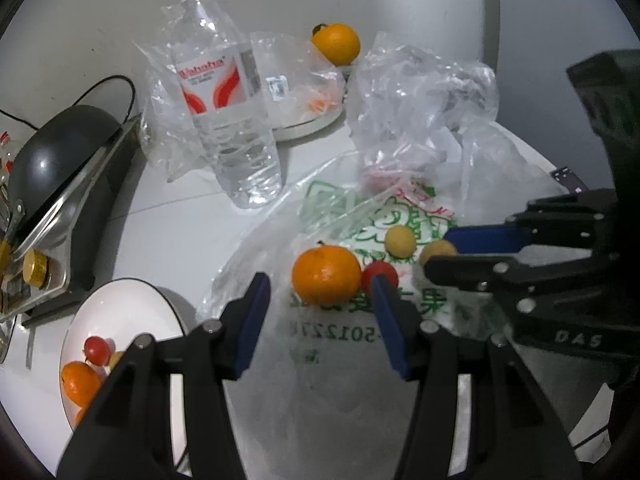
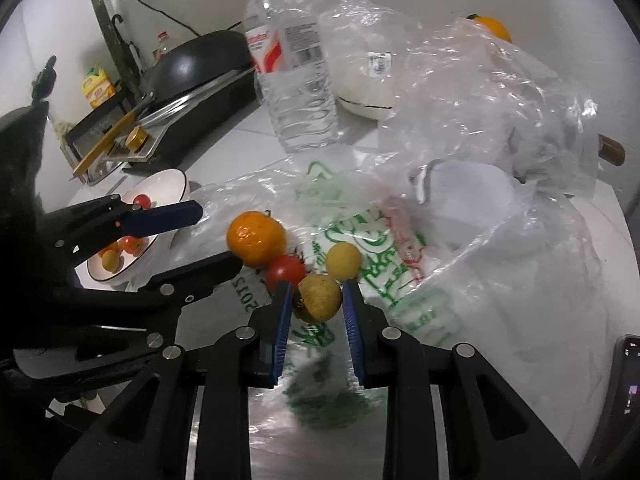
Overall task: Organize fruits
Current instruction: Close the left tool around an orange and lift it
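On a printed plastic bag [image 1: 344, 320] lie an orange mandarin [image 1: 326, 276], a red cherry tomato [image 1: 380, 274], a pale yellow fruit [image 1: 400, 241] and a brownish yellow fruit [image 2: 318, 298]. My left gripper [image 1: 320, 304] is open, its pads either side of the mandarin and just short of it. My right gripper [image 2: 316, 308] is shut on the brownish yellow fruit, which still rests on the bag. A white bowl [image 1: 120, 304] at lower left holds mandarins and a cherry tomato [image 1: 96, 350]. The right gripper also shows in the left wrist view [image 1: 456, 252].
A water bottle [image 1: 224, 100] stands behind the bag. Crumpled clear bags [image 1: 420, 92] lie at back right, with another mandarin [image 1: 336, 43] above a white dish [image 1: 316, 120]. A black pan on a stove [image 1: 60, 160] sits at left.
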